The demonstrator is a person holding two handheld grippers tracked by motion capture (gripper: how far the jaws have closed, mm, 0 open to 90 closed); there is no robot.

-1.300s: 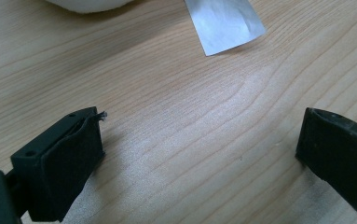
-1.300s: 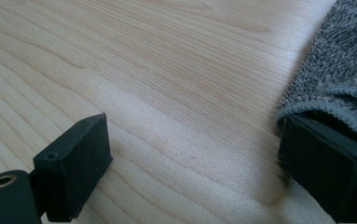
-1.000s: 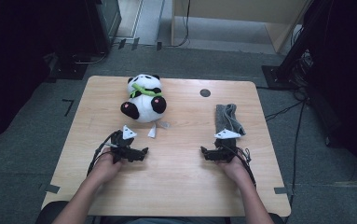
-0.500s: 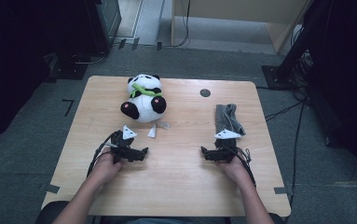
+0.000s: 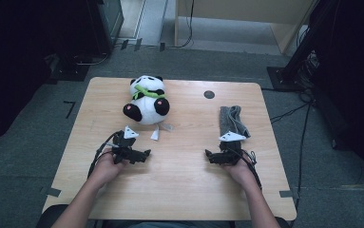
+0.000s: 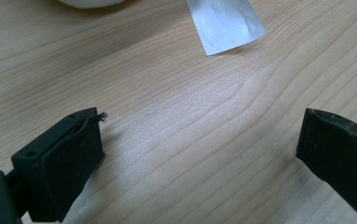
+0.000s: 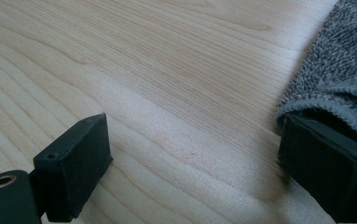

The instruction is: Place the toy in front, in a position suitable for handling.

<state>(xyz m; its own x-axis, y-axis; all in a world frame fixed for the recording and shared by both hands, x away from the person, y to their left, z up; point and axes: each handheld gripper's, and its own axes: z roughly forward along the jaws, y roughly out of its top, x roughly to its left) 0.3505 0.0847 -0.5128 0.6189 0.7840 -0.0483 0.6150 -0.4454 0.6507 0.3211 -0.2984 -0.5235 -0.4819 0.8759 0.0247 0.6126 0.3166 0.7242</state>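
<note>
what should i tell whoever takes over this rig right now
Left gripper: jaws open, holding nothing, low over the table just short of the panda plush; a white tag lies ahead of it.
Right gripper: jaws open, holding nothing, with the near end of the grey towel right beside one jaw.
Done: nothing grasped yet; plush and folded towel both lie free on the table.
Left: probably close on the towel and the plush, then carry on from there.
</note>
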